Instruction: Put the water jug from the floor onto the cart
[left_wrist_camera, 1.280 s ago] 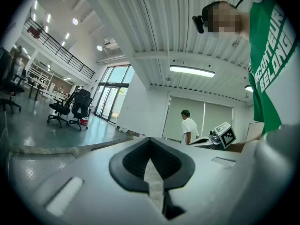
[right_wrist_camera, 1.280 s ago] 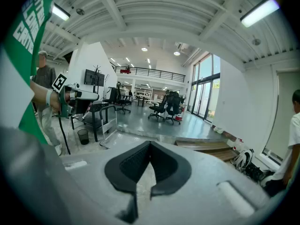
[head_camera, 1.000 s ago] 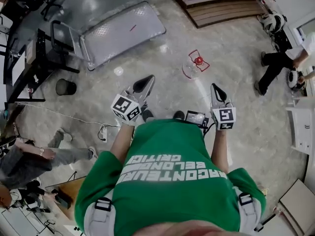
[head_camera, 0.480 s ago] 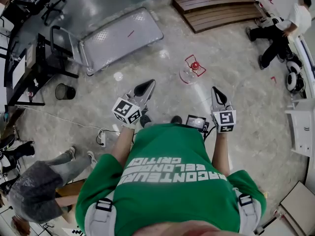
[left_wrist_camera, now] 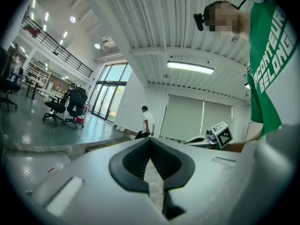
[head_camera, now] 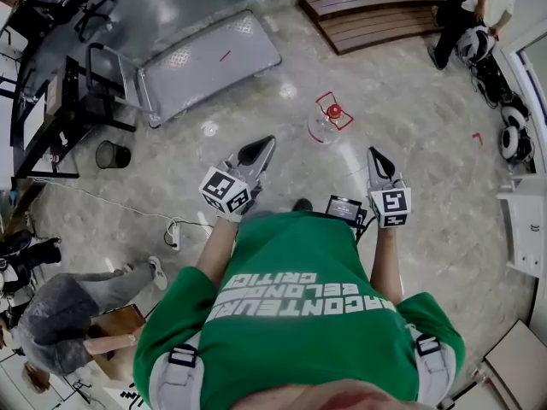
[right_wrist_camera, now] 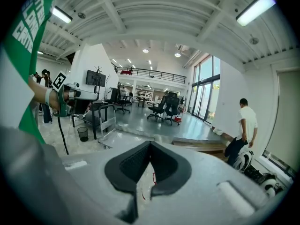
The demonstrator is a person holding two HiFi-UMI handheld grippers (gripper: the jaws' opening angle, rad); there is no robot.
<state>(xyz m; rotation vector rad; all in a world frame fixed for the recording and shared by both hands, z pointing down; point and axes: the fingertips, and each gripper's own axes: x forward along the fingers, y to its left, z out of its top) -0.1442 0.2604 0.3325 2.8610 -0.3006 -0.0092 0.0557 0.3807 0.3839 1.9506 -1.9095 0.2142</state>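
Both tongs have slid a little closer to the water jug (head_camera: 327, 122) since a moment ago. From above, left to right: the cart (head_camera: 209, 62) is far left, our left gripper (head_camera: 259, 149) is clenched on nothing, the jug sits alone on the floor ahead, and our right gripper (head_camera: 377, 158) is clenched on nothing too. We guess the jug is heavy, smooth and slippery, so its red top (head_camera: 334, 111) looks best to grab. Only the head view shows it whole; the left gripper view looks over it.

Black bin (head_camera: 113, 153) near desk (head_camera: 64, 92); wooden platform (head_camera: 376, 11) well apart.
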